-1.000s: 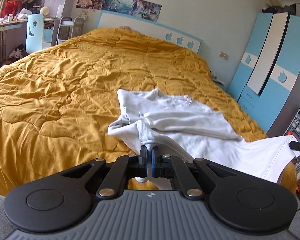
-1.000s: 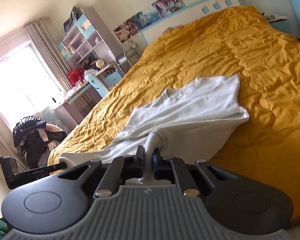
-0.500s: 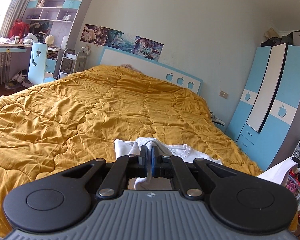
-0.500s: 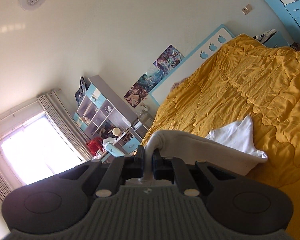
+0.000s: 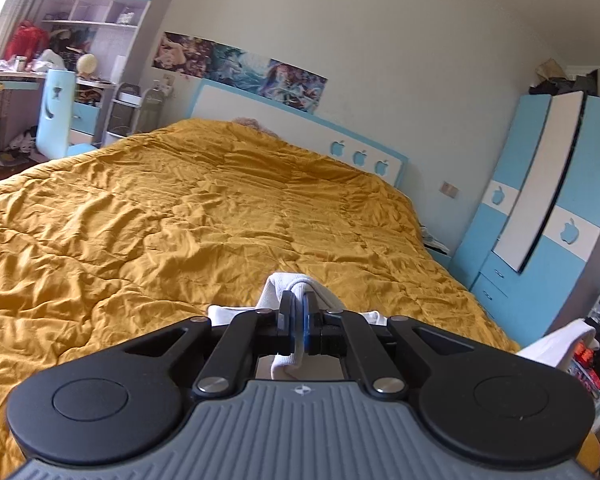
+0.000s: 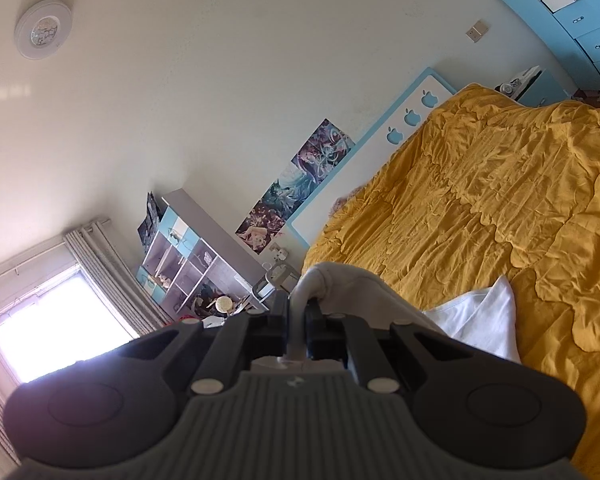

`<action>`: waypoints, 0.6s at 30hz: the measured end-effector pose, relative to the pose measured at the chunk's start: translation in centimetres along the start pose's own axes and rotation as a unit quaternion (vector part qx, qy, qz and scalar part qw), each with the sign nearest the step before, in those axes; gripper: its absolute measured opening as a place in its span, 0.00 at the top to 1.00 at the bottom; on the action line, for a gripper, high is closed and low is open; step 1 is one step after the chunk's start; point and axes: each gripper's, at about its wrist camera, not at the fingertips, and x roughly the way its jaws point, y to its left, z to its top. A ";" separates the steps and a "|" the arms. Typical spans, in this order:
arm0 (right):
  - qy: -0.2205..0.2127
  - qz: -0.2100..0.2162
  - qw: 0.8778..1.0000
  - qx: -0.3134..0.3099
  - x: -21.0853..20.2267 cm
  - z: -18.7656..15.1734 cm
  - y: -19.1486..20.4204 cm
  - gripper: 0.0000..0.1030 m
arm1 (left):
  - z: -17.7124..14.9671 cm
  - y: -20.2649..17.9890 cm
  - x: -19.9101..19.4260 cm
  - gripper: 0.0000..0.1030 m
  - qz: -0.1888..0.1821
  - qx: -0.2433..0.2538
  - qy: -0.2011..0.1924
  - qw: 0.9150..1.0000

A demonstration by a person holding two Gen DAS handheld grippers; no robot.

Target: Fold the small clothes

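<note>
A white shirt (image 5: 278, 292) is held up above the yellow quilted bed (image 5: 180, 216). My left gripper (image 5: 298, 312) is shut on a bunched edge of the shirt, and most of the cloth hangs hidden below the gripper body. A far corner of it shows at the right (image 5: 560, 340). My right gripper (image 6: 298, 312) is shut on another edge of the shirt (image 6: 340, 280), which drapes down to the right, with a white fold (image 6: 484, 316) hanging over the bed (image 6: 500, 200).
A blue and white headboard (image 5: 300, 140) stands at the bed's far end. A blue wardrobe (image 5: 540, 208) is at the right. Shelves and a desk (image 5: 60, 60) are at the left. A window with curtains (image 6: 52, 320) is in the right wrist view.
Both grippers have lifted the shirt off the bed and tilted upward. The shirt no longer lies spread on the quilt. The right wrist view now faces the wall and ceiling.
</note>
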 end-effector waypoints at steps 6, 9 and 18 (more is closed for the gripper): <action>0.012 -0.024 1.000 -0.007 5.4 1.6 -1.4 0.97 | 0.7 3.4 4.9 0.97 0.003 -0.087 0.039 0.995; 0.016 -0.034 0.999 -0.016 7.9 2.4 -2.2 0.97 | 1.4 5.0 7.1 0.97 -0.010 -0.108 0.062 0.992; 0.051 -0.080 0.995 0.007 15.9 2.8 -7.7 0.97 | 1.6 10.7 14.0 0.97 -0.038 -0.217 0.131 0.967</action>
